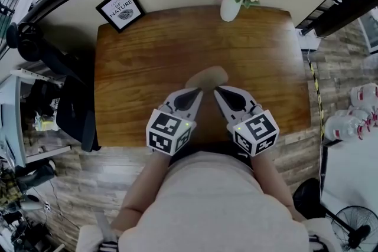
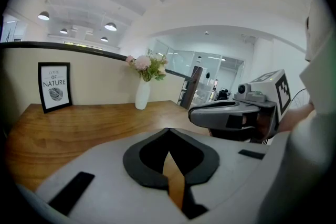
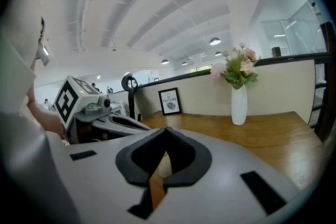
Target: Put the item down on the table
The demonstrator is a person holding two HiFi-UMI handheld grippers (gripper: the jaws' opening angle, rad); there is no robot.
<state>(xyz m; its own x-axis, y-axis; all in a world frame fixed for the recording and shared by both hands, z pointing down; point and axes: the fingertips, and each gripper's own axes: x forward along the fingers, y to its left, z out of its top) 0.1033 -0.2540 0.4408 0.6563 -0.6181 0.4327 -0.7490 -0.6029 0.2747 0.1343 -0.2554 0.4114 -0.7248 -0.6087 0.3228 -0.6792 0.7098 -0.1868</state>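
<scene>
Your left gripper [image 2: 168,132] has its jaws pressed together with nothing between them. The jaws of your right gripper [image 3: 166,131] also meet at the tips on nothing. Through the slit below those tips you can see a pale bit of the item [image 1: 208,76], but it lies beyond them, not in their grip.

The item is a beige, rounded thing. It rests on the tabletop [image 1: 142,68] just ahead of both sets of tips, well short of the vase [image 1: 230,9] and the framed picture [image 1: 120,7] at the far edge.

By the look of it, the item is already set down, so the putting-down step seems finished. Your next move is probably to draw both grippers straight back toward you. Keep the tips clear of the item so you don't nudge it.
</scene>
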